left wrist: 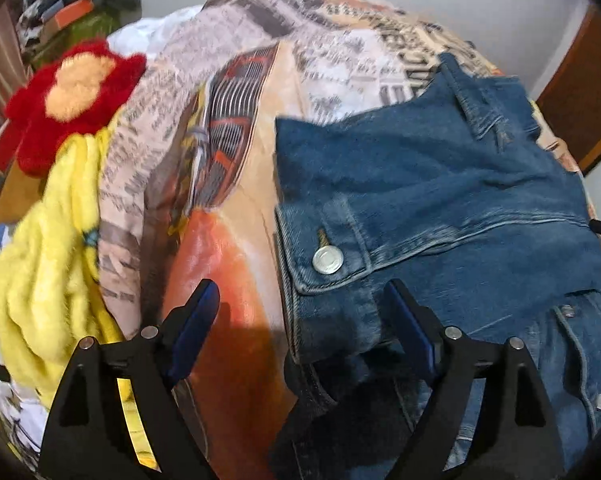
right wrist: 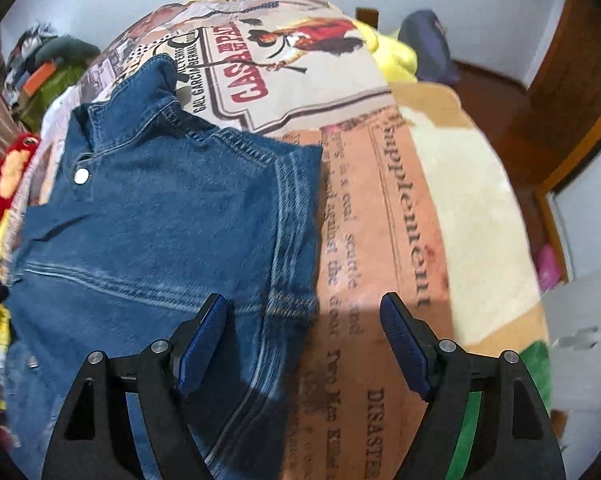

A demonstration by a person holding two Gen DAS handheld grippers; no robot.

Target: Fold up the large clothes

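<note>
A blue denim jacket (left wrist: 440,200) lies partly folded on a bed covered by a newspaper-print blanket (left wrist: 228,128). A cuff with a silver button (left wrist: 327,261) lies just ahead of my left gripper (left wrist: 300,304), which is open and empty over the jacket's left edge. In the right wrist view the jacket (right wrist: 160,220) lies flat with its collar at the far end. My right gripper (right wrist: 302,316) is open and empty, straddling the jacket's right edge above the blanket (right wrist: 380,240).
A yellow fluffy blanket (left wrist: 48,280) and a red plush toy (left wrist: 72,96) lie at the bed's left side. A pile of clothes (left wrist: 68,12) sits at the far left. A wooden door (right wrist: 572,112) and dark bundle (right wrist: 428,44) are at right.
</note>
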